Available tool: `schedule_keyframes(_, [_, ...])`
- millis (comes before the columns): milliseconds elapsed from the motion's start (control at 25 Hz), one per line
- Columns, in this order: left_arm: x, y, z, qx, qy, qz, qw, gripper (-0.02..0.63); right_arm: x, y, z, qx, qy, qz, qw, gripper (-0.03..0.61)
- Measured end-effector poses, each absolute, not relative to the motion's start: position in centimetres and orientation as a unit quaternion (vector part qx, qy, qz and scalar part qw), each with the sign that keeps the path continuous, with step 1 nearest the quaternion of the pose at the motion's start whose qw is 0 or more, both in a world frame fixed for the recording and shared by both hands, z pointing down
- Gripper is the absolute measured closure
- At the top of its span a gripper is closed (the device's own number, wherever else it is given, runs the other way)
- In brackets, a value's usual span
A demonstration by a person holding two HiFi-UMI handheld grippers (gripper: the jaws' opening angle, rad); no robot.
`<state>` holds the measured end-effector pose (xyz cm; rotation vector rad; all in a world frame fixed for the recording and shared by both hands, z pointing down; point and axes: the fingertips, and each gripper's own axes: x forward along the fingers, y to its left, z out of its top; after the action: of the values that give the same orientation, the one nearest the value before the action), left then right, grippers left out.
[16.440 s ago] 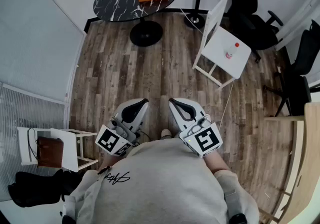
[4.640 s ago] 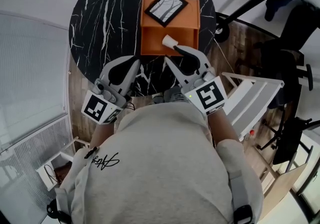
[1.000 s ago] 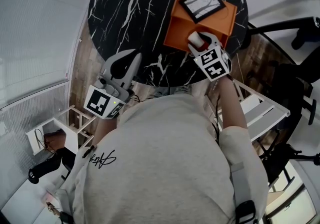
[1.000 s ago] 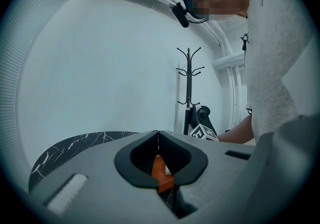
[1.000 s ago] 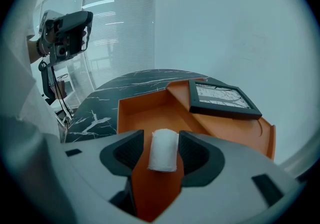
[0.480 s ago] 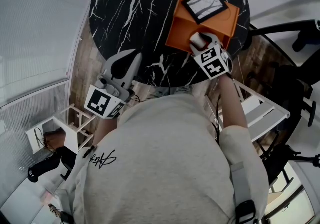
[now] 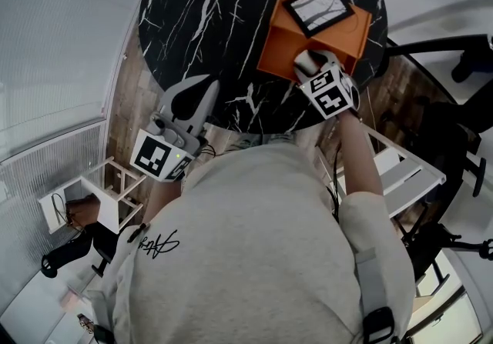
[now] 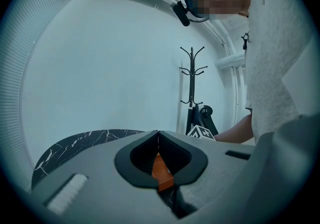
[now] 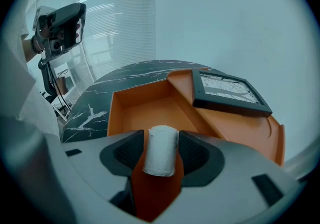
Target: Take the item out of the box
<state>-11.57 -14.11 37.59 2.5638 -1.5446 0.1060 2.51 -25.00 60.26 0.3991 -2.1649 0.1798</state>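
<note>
Reaching in since earlier, our right gripper (image 7: pixel 307 66) clamps the white roll (image 9: pixel 161 154) over the orange box (image 7: pixel 283 44); our left gripper (image 8: pixel 158 133) has jaws together, empty; we cannot read the shirt script (image 7: pixel 158 245)

Shows no legible wording, brand or number: black cursive script (image 7: pixel 168 245) on back of grey sweatshirt (image 7: pixel 254 265) undecipherable, square black-and-white markers on left gripper (image 7: pixel 202 90) and right gripper (image 7: pixel 308 64) coded patterns only, without letters.
</note>
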Motion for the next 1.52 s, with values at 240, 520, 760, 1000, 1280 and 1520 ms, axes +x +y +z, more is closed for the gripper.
schedule_keyframes(240, [-11.6,-14.3,37.5,0.853,-0.516,0.036,0.072,0.610,2.5,-25.1,60.7,0.154,-0.868,0.079,0.466,0.382])
schedule_keyframes(520, [-11.7,-14.4,37.4,0.852,-0.517,0.037,0.072,0.610,2.6,-25.1,61.0,0.151,-0.863,0.088,0.474,0.382])
schedule_keyframes(760, [-11.4,-14.4,37.2,0.853,-0.516,0.038,0.071,0.610,2.7,-25.1,61.1,0.149,-0.859,0.090,0.481,0.383])
schedule_keyframes(1000, [-11.4,-14.1,37.3,0.851,-0.518,0.039,0.070,0.609,2.8,-25.1,61.3,0.153,-0.856,0.090,0.486,0.387])
schedule_keyframes(1280, [-11.5,-13.9,37.1,0.851,-0.520,0.035,0.069,0.610,2.7,-25.2,60.8,0.168,-0.859,0.058,0.480,0.394])
schedule_keyframes(1520, [-11.1,-13.7,37.0,0.853,-0.516,0.033,0.067,0.610,2.8,-25.3,60.5,0.183,-0.864,0.039,0.467,0.396])
